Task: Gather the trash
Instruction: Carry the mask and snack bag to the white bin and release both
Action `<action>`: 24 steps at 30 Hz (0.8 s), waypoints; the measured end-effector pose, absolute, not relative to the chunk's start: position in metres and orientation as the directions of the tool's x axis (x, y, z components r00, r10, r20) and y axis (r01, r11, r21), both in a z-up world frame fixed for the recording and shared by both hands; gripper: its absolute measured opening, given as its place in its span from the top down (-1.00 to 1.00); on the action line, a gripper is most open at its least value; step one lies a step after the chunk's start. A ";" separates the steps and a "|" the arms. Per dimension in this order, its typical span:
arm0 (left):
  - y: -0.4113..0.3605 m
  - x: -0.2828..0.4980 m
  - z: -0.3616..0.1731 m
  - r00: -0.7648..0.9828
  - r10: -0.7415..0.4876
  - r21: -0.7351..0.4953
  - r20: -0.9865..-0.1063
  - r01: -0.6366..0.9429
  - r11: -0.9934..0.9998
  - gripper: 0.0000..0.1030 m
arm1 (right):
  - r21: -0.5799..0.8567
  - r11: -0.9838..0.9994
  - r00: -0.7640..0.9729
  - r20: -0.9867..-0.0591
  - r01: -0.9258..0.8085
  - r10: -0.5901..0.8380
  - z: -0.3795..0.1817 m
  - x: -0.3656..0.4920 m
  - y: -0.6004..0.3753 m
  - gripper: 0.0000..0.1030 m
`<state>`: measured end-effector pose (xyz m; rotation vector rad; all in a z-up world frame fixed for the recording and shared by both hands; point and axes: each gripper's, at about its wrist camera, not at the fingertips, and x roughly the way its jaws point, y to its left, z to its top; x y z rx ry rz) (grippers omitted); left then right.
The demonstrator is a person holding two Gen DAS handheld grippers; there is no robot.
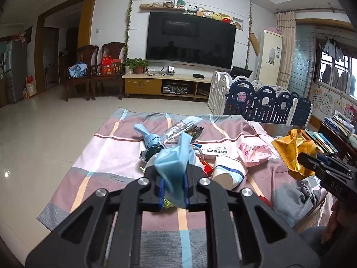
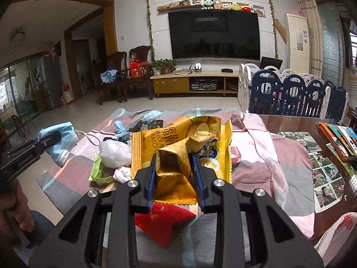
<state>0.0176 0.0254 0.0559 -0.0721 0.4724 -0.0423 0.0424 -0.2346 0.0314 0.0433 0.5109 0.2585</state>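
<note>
**Both grippers loaded above the littered cloth**

Now the left gripper [image 1: 173,174] is clamped on a blue face mask [image 1: 173,158], and the right gripper [image 2: 174,174] pinches a yellow chip bag [image 2: 178,143]. More trash, including a paper cup [image 1: 227,170], lies on the checked cloth [image 1: 107,156].

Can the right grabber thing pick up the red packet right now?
Probably not yet. The right hand-held gripper is shut on the yellow chip bag, so its jaws are full. The red packet lies uncovered just below it.
</note>
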 end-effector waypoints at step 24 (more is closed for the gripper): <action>0.015 0.026 0.045 0.875 -0.054 -0.060 -0.482 0.029 0.998 0.73 | 0.115 0.974 0.823 -0.521 -0.195 0.227 0.023 0.053 -0.234 0.40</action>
